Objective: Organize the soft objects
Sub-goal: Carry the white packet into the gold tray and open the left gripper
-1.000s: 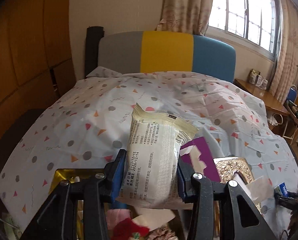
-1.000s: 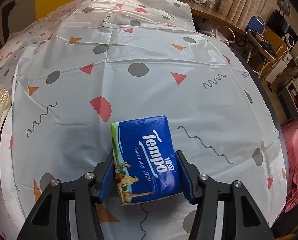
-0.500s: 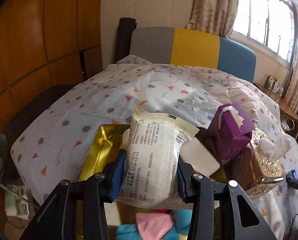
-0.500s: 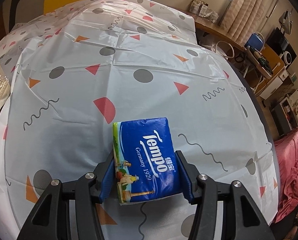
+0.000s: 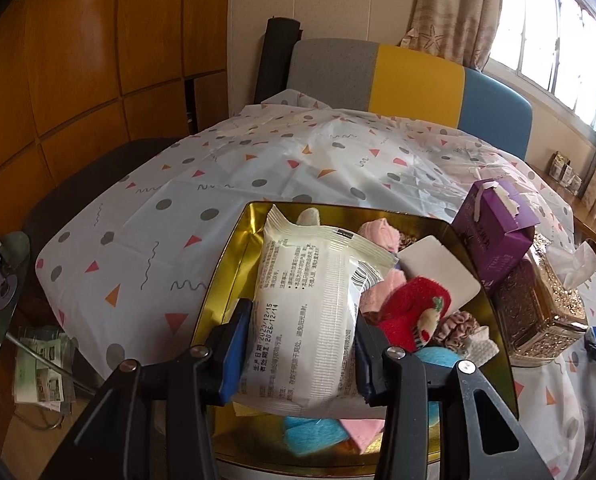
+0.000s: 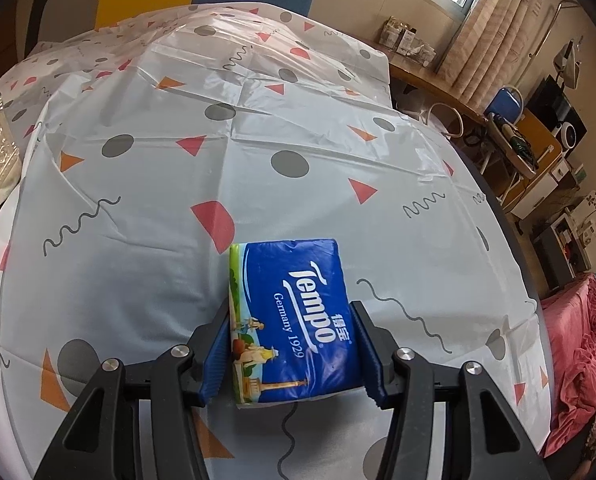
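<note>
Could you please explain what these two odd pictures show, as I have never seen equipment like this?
There is no robot: a person holds a two-fingered claw in each hand, and each claw carries a wide-angle camera looking along its fingers. The left claw grips a white wipes pack above a gold tray of soft items, beside a purple box and an ornate tissue box. The right claw grips a blue Tempo tissue pack over the patterned tablecloth.
</note>
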`<state>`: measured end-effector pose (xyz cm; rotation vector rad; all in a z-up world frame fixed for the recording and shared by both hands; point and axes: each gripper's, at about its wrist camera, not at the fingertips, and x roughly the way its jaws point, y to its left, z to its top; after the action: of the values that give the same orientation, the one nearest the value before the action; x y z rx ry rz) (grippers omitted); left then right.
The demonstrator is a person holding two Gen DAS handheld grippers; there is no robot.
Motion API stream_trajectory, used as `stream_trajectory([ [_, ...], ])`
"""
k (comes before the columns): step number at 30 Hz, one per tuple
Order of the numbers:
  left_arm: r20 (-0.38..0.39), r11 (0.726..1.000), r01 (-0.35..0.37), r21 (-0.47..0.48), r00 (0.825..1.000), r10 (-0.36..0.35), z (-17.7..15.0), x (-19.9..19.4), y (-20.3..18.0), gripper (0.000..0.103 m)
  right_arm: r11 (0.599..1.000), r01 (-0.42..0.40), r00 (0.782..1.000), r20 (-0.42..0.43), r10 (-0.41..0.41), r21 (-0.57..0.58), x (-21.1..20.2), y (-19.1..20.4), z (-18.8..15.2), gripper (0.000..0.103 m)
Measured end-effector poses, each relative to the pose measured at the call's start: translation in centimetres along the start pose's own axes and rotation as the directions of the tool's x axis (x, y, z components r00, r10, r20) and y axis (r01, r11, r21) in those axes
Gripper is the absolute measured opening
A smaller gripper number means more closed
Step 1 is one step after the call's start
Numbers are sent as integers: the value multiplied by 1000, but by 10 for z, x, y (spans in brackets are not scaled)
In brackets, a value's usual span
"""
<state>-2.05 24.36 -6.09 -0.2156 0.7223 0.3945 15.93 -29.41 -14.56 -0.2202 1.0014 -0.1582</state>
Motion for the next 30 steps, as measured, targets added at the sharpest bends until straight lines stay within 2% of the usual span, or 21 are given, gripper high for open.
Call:
stream_trajectory([
  [9, -60, 998, -26, -62, 998, 23, -11, 10, 25, 45, 1000, 4, 1000, -1, -4, 10, -1, 1, 0, 55],
  [14, -102, 994, -14, -110, 995, 3, -16, 12, 37, 45, 1000, 6, 1000, -2, -6, 5, 0, 1, 0, 55],
  [21, -158, 998, 10, -56, 987, -19, -15, 44, 10, 45, 1000, 10, 1000, -5, -10, -6, 1, 2, 1, 55],
  [30, -192, 999, -23, 23, 981, 27, -8, 77, -17, 46, 1000, 13, 1000, -12, -13, -9, 1, 3, 2, 55],
])
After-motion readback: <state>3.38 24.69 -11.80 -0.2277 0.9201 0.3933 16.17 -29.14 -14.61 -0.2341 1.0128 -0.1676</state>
